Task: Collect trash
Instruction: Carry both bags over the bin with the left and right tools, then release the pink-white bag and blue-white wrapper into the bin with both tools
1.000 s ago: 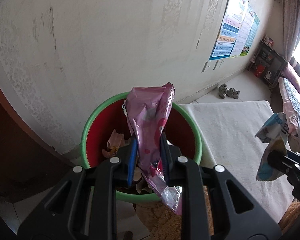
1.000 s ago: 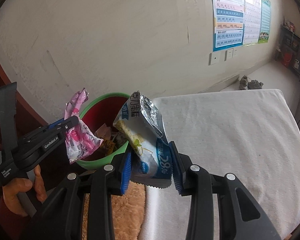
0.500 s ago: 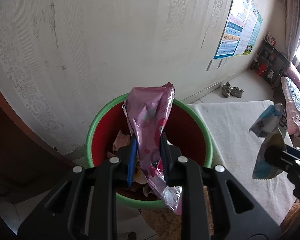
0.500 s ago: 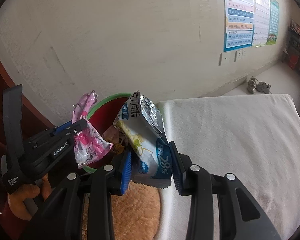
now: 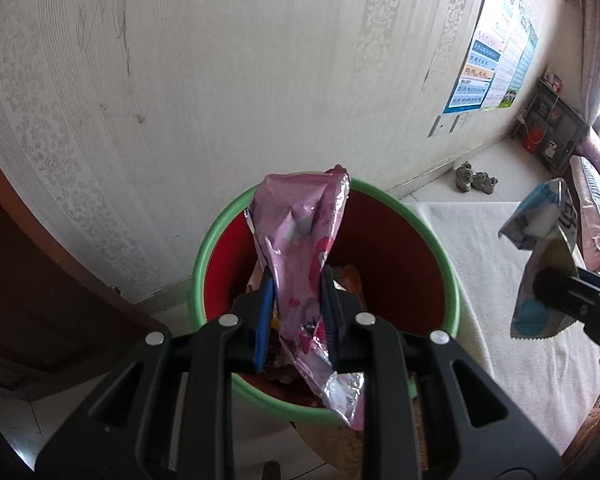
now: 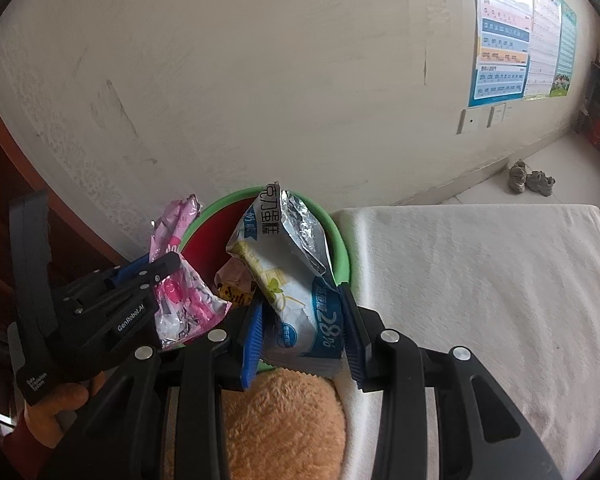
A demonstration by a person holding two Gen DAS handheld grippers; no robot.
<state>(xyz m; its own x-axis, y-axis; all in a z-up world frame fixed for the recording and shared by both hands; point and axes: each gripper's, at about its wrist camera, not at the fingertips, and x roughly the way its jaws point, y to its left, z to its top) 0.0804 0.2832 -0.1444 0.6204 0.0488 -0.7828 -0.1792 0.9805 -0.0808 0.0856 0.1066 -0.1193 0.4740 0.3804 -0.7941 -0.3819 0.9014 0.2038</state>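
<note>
You're at the drop-off step now, with your left gripper [image 5: 296, 312] clamped on the pink wrapper [image 5: 300, 248] right over the bin [image 5: 440, 248] and your right gripper [image 6: 300, 328] pinching the blue-and-white snack bag [image 6: 296, 280] near its rim, so next you'd probably just let go over the opening.

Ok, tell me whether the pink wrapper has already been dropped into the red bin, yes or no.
No, the pink wrapper is clamped in the left hand-held gripper, above the red bin.
</note>
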